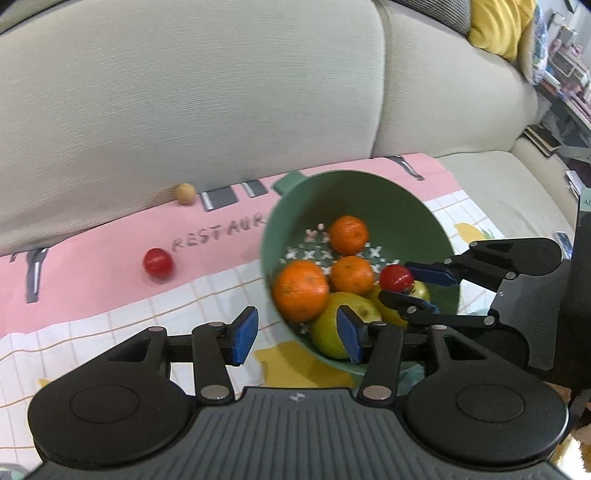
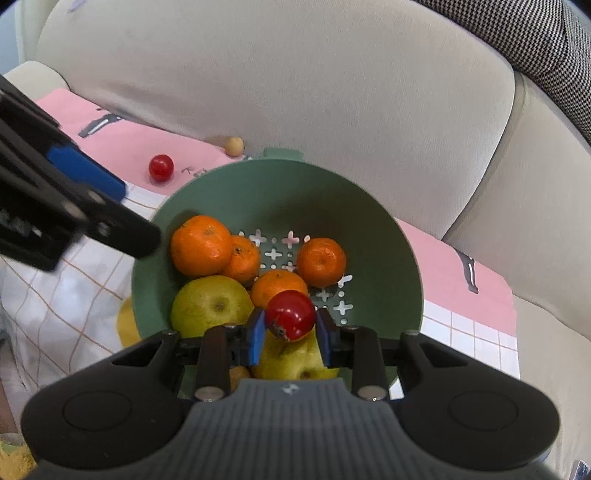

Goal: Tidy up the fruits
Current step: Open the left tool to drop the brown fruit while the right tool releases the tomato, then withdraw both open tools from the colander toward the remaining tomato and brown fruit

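A green colander bowl (image 2: 376, 236) sits on a cloth on the sofa and holds several oranges (image 2: 201, 245) and green-yellow apples (image 2: 210, 304). My right gripper (image 2: 290, 328) is shut on a red cherry tomato (image 2: 291, 314) and holds it over the bowl's near side; it shows in the left wrist view (image 1: 400, 286) too. My left gripper (image 1: 297, 334) is open and empty at the bowl's (image 1: 406, 206) near left rim. A second red tomato (image 1: 158, 263) and a small tan fruit (image 1: 184, 192) lie on the pink cloth to the left of the bowl.
The pink and checked cloth (image 1: 110, 295) covers the sofa seat. The beige sofa back (image 1: 184, 92) rises right behind the bowl. A yellow cushion (image 1: 498, 26) is at the far right. The left gripper (image 2: 74, 206) crosses the right wrist view at left.
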Demonstrator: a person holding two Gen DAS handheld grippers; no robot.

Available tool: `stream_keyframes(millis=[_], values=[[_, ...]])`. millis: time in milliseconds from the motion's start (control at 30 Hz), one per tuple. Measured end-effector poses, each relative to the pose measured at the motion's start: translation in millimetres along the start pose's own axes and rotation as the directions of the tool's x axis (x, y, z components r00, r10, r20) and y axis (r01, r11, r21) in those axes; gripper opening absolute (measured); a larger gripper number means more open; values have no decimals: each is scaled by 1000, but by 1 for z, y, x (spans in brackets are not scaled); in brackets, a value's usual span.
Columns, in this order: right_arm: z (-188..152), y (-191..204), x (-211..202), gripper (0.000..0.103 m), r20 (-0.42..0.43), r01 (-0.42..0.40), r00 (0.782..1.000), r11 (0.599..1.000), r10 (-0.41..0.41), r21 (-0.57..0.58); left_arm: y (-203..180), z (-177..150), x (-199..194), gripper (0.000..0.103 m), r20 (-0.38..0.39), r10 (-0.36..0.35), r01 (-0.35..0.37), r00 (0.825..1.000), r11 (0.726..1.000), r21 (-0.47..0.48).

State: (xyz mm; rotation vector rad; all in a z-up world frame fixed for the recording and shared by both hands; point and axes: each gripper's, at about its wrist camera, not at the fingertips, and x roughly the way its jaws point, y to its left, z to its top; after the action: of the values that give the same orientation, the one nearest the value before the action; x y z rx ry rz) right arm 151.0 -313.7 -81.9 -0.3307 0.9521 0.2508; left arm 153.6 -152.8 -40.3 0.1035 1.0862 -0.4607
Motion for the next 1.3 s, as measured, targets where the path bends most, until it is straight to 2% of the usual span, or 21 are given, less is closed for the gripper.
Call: stream_keyframes(millis=[333, 533, 700, 767, 867, 1100, 1300], values=[[3, 10, 8, 26, -17, 17, 1000, 999, -18, -39, 18, 0, -5, 58, -2, 31, -31, 1000, 999, -42], [2, 11, 7, 27, -27, 30, 999, 999, -31, -36, 18, -2, -11, 58, 8, 35, -35, 999, 999, -32], [2, 13, -2, 38, -13, 49, 999, 998, -50, -24, 17, -5, -16, 60, 20, 45, -44, 999, 999, -19], [3, 14, -6, 49, -1, 64, 998, 998, -64, -11, 16, -7, -18, 60, 24, 50, -49, 998, 999, -8], [2, 18, -16, 60, 21, 71, 997, 997, -71, 12, 14, -10, -22, 60, 32, 66, -67, 997, 998, 20], [6, 45, -35, 65, 69, 20, 997, 1000, -22, 23, 15, -20, -32, 60, 46, 112, -115, 993, 991, 67], [17, 74, -51, 78, 136, -61, 989, 998, 56, 30, 26, -24, -41, 60, 71, 149, -153, 986, 986, 65]])
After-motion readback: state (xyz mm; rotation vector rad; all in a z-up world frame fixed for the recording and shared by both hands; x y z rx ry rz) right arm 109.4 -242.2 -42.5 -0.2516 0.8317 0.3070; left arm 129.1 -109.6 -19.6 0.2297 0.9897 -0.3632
